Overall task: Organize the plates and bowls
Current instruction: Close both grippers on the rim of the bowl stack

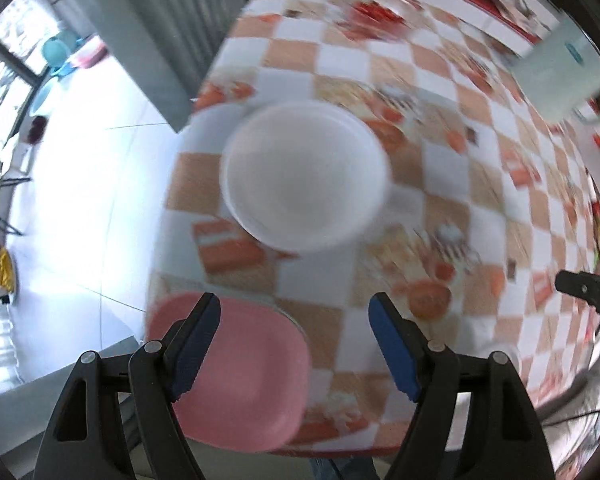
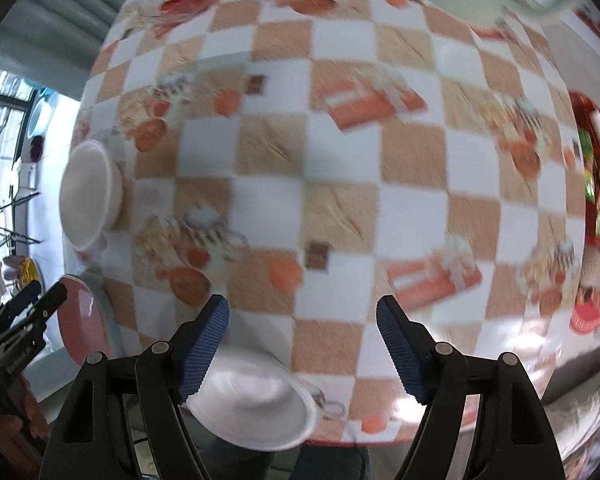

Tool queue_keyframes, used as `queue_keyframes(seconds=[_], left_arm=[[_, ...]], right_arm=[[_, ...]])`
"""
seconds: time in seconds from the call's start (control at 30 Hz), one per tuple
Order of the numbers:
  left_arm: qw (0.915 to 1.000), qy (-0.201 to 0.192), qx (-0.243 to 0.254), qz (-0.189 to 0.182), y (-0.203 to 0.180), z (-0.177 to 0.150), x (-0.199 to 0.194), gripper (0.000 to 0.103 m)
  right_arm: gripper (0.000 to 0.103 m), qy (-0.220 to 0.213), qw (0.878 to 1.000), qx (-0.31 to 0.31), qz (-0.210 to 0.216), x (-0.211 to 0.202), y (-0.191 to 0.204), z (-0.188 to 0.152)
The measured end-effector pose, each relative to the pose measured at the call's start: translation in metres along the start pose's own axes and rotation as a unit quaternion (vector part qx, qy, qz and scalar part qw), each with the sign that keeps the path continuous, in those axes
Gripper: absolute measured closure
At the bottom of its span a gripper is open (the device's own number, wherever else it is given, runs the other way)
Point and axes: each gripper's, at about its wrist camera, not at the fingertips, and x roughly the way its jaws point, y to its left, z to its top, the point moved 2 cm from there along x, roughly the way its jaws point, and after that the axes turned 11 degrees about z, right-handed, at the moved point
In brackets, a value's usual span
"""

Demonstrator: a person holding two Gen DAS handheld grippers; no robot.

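The table (image 1: 340, 64) is covered with a checked cloth, and the dishes are gathered toward its left edge and near corner. The largest of them, a pink plate (image 1: 252, 376), lies flat at the near left corner with a second plate showing just under its rim (a grey edge only is seen). It looks like plastic, so it is judged light, stiff and not fragile, but smooth and low. A hold is best taken on the rim where it overhangs, one finger above and one below.

Farther along the left edge a white bowl (image 1: 306, 176) is seen, seemingly nested with others (the blur does not allow a count). It is judged light and stiff, perhaps ceramic, so breakable, and slippery on the glaze; the rim wall is the place to pinch.

A smaller white bowl (image 2: 256, 404) sits at the near edge, just beside the right gripper (image 2: 302, 350). The same hold on the rim is advised.

Both grippers are pointed down above the cloth. The jaws of the left gripper (image 1: 294, 344) are spread wide with nothing between them, and those of the right are equally apart and empty.
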Motion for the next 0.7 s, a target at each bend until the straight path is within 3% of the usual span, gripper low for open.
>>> queue_keyframes(seconds=[0.27, 0.7], left_arm=[[0.9993, 0.0, -0.02, 0.033, 0.019, 0.038, 0.025, 0.023], [0.9971, 0.021, -0.043, 0.06, 0.036, 0.074, 0.072, 0.023]], right_arm=[[0.026, 0.016, 0.999, -0.049, 0.015, 0.032, 0.061, 0.039], [0.026, 0.028, 0.998, -0.052, 0.024, 0.093, 0.128, 0.08]])
